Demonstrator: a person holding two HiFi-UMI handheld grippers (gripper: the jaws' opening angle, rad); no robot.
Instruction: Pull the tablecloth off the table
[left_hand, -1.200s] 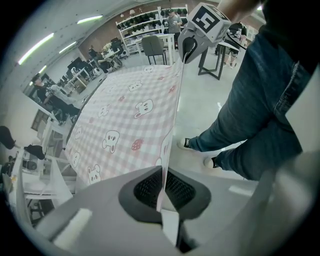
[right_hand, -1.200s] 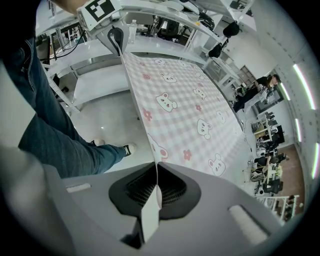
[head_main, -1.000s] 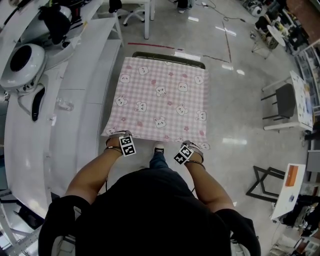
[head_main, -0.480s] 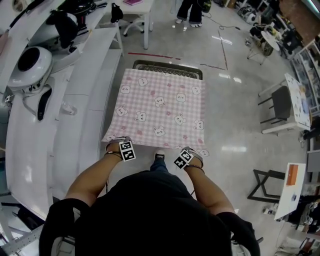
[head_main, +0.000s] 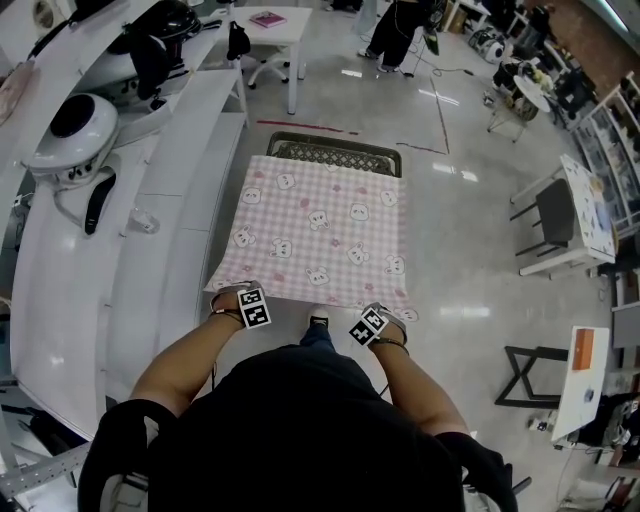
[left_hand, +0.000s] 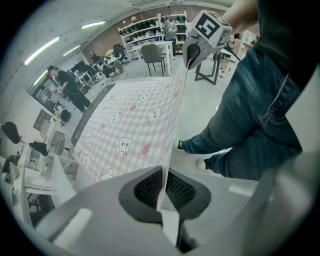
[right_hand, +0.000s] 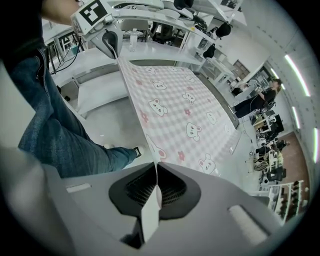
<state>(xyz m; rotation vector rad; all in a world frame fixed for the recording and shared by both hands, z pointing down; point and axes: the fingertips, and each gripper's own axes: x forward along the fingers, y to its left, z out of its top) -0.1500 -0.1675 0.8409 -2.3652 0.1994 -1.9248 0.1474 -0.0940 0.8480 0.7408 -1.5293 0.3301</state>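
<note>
Tablecloth (head_main: 320, 235): thin pink gingham printed with cartoon animals, lying flat over most of the table (head_main: 335, 152). The table's dark mesh far edge shows bare. Near hem is pulled taut off the table between the left gripper (head_main: 238, 296) and the right gripper (head_main: 383, 313). Forearms low, roughly parallel. Each gripper's jaws are clamped on a near corner. White counter (head_main: 150, 250) just beside on the left; grey chair (head_main: 560, 205) well apart on the right.

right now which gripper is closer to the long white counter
Left. The left gripper grips the tablecloth corner beside the white counter; the right gripper holds the opposite corner, farther away.
</note>
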